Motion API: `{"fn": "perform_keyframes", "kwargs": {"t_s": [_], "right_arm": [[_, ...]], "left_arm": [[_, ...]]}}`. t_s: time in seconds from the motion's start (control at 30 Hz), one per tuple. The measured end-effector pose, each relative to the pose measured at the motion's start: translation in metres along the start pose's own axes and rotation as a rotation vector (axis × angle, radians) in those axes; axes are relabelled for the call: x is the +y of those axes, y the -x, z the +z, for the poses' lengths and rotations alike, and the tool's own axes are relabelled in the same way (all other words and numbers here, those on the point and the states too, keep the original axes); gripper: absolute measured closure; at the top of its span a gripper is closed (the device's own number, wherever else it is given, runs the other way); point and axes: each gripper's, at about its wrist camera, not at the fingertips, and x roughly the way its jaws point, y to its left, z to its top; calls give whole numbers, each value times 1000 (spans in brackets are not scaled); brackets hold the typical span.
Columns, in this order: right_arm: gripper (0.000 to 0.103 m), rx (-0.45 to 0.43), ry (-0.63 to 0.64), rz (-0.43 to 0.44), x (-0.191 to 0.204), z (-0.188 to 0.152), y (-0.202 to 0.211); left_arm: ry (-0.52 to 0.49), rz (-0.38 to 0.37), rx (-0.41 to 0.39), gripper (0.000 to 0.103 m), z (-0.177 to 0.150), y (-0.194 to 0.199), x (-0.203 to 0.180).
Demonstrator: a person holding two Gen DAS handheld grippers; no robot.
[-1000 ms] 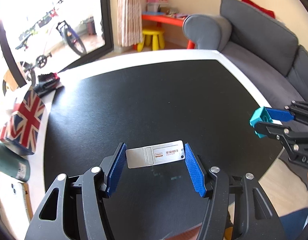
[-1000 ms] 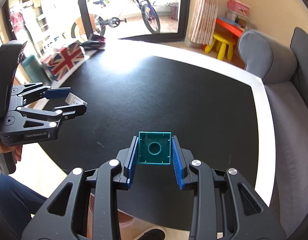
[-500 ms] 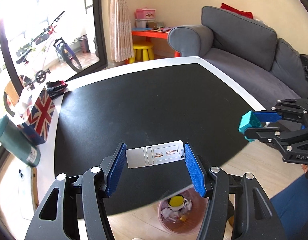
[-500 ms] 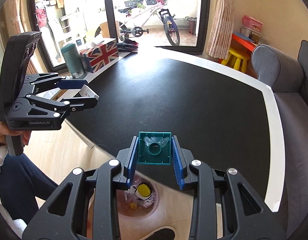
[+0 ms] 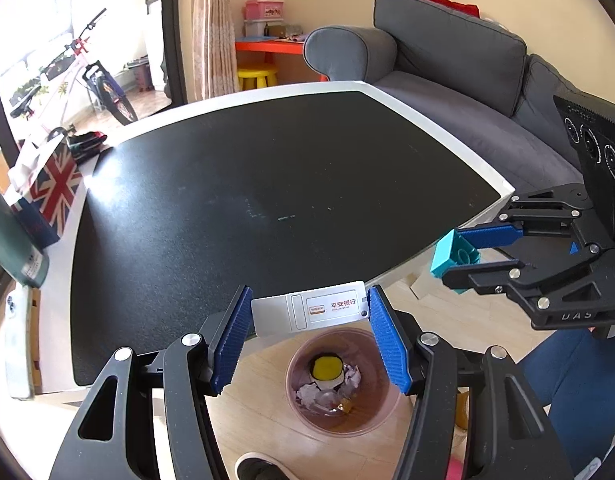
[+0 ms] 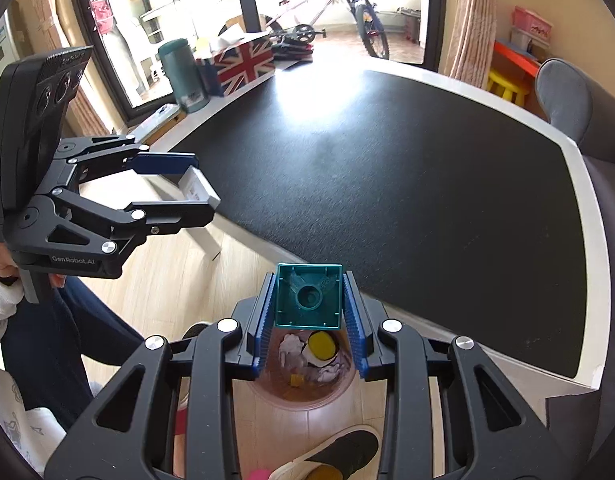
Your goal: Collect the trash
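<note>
Both tongs hang past the black tabletop (image 5: pixel 267 184) edge, above a pink trash bin (image 5: pixel 343 424) on the floor. The left tongs (image 5: pixel 309 316) pinch a flat silver card case (image 5: pixel 307 309) by its ends, long axis crosswise; the bin lies directly below and slightly ahead. The right tongs (image 6: pixel 308 300) pinch a teal block (image 6: pixel 308 296), hollow side facing the camera, the bin (image 6: pixel 307 396) directly beneath. Neither looks clearly nearer. The block and fingers hide part of the bin's contents; its near rim is cut off.
</note>
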Motion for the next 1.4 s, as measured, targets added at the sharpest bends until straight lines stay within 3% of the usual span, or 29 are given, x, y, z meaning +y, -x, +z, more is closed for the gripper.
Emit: {"fn": "perform_keyframes", "kwargs": {"t_s": [0.03,0.07,0.1,0.17,0.23,0.37,0.93,0.97,1.0,1.03,1.13,1.4], "right_arm": [[70,2,4,4,1,-1,-1],[55,4,3,4,2,-2,-3],[31,2,0,3,2,-4,-4],[20,-14,-15,9,0,-6,-4],[15,-16,-27,-2,-2,-8,-6],[10,-26,-56,-26,-9,-9,-7],[8,-87,-134,-82,-34,-11,7],[8,-88,-136,-85,-34,-10,7],[8,-88,-139,-86,-35,-10,7],[8,-90,-141,-86,-36,-10,8],[8,-98,-146,-88,-37,-11,10],[8,-100,-148,-91,-39,-12,11]], "left_arm": [[0,0,0,45,-1,0,0],[4,-4,1,45,-3,0,1],[8,-6,3,45,-4,-1,2],[12,-12,14,45,-7,-3,2],[9,-22,23,45,-10,-4,0],[-1,-35,39,45,-12,-8,-3],[-62,-77,85,45,-20,-17,-23],[-69,-74,84,36,-20,-17,-25],[-66,-84,79,16,-19,-18,-24],[-63,-91,61,13,-19,-16,-24],[-57,-98,52,7,-17,-16,-24],[-31,-84,47,7,-14,-16,-19]]}}
